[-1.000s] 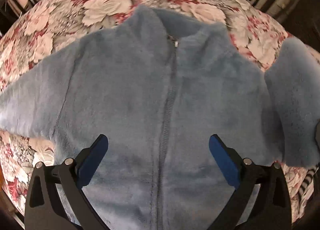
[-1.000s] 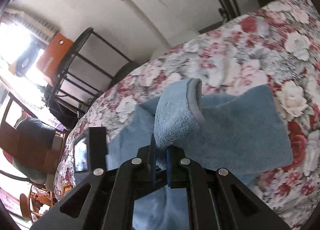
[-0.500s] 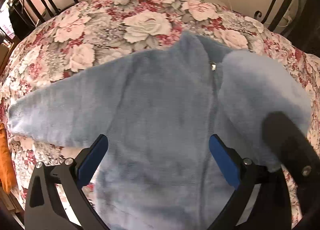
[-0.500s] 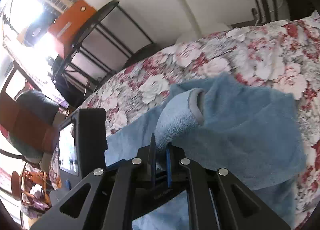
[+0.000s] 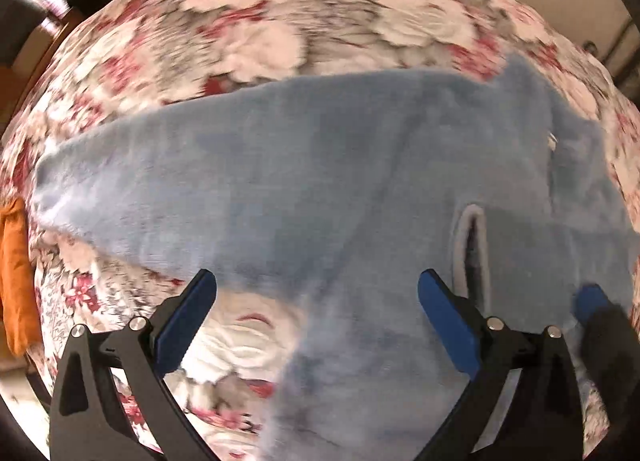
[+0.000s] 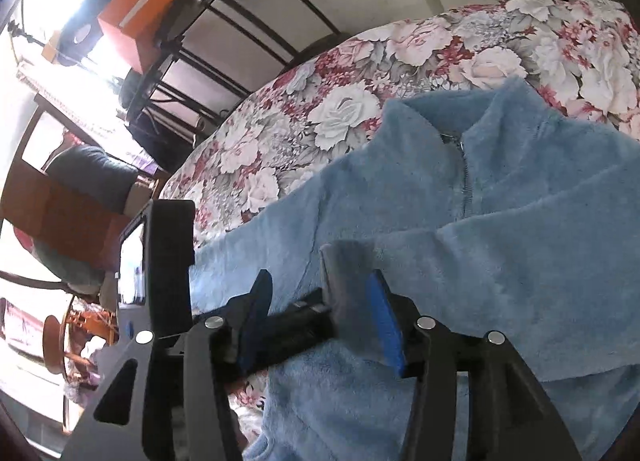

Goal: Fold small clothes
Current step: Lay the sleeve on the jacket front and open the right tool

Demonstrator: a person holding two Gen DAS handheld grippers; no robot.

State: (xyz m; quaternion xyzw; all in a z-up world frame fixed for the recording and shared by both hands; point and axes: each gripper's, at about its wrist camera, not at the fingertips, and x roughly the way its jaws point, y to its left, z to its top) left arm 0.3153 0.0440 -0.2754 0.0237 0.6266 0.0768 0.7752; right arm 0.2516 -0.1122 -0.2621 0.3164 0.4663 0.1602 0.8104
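I'm holding my left hand-held gripper (image 5: 316, 325) spread wide with nothing between its blue pads, hovering over the fluffy light-blue zip-up fleece jacket (image 5: 340, 189). The jacket is lying flat, front up, on the round worktop covered with a red-and-white rose-print cloth (image 5: 248, 21). One sleeve is stretching out to the left across the cloth; the other sleeve is lying folded across the jacket's chest, its grey-trimmed cuff (image 5: 470, 249) sitting just beside my left gripper's right pad. My right hand-held gripper (image 6: 320, 317) is released, jaws apart, with that cuff (image 6: 344, 285) resting between the pads, touching the right one. The zipper (image 6: 464, 185) is running up to the collar. The left view is motion-blurred.
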